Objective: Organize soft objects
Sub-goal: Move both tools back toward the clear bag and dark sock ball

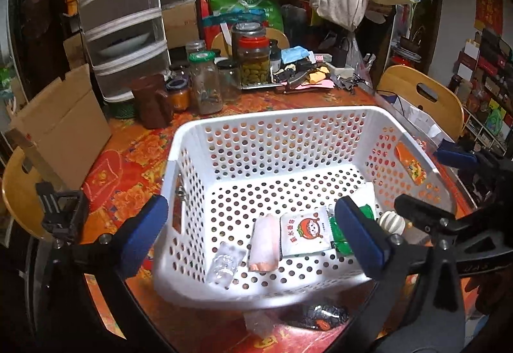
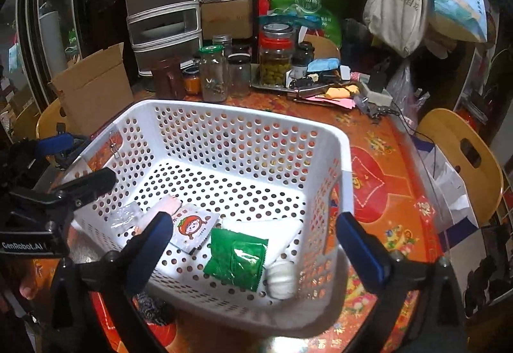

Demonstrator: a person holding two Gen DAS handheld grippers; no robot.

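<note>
A white perforated basket [image 1: 272, 115] [image 2: 240, 111] stands on the red floral table. On its floor lie a clear packet [image 1: 224, 263], a pink-white packet [image 1: 264, 244], a white tomato-cartoon sachet [image 1: 304, 234] [image 2: 192, 229], a green packet [image 2: 235, 256] and a white ribbed ball [image 2: 282, 279]. My left gripper [image 1: 253, 237] hangs open over the basket's near left part, nothing between its pads. My right gripper [image 2: 256, 250] is open above the green packet and ball, also holding nothing. A dark packet [image 1: 323, 316] lies on the table in front of the basket.
Glass jars [image 1: 205, 83] and a pickle jar [image 1: 255, 61] crowd the table behind the basket, beside a tray of clutter [image 2: 320, 87]. A cardboard box [image 1: 61, 125] leans at the left. Wooden chairs [image 2: 461, 154] flank the table.
</note>
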